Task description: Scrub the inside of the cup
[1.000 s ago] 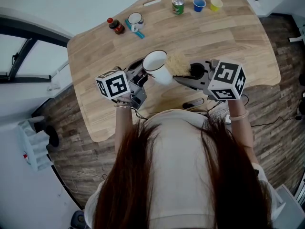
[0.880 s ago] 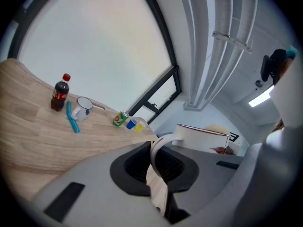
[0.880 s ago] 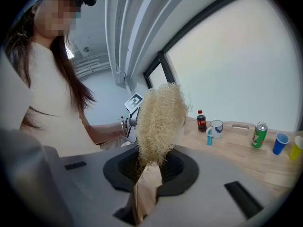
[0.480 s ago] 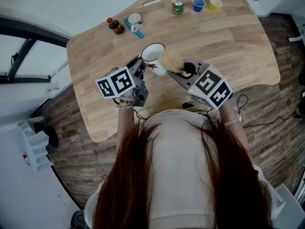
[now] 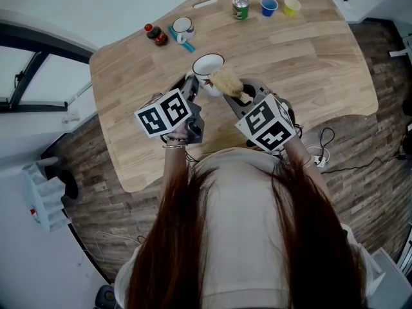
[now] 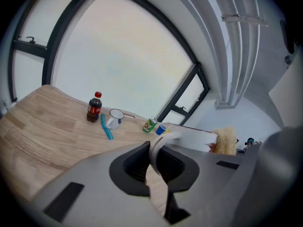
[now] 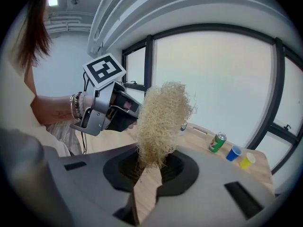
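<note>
My left gripper (image 5: 193,86) is shut on the handle of a white cup (image 5: 208,66) and holds it above the wooden table (image 5: 309,56). In the left gripper view the curved white handle (image 6: 161,144) sits clamped between the jaws, and the cup body (image 6: 194,138) runs off to the right. My right gripper (image 5: 239,95) is shut on a straw-coloured fibre scrubber (image 5: 226,80). The scrubber lies against the cup's right rim; how far inside it reaches is hidden. The right gripper view shows the scrubber (image 7: 161,122) standing up out of the jaws, with the left gripper (image 7: 111,110) behind it.
At the table's far side stand a cola bottle (image 5: 156,35), an enamel mug (image 5: 182,27) with a blue toothbrush beside it, a green can (image 5: 240,7), a blue cup (image 5: 269,6) and a yellow cup (image 5: 291,5). Cables hang at the table's near edge.
Both grippers have moved away from the body toward the table's middle. The right gripper has swung left and closed in, so the scrubber now meets the cup's rim.
</note>
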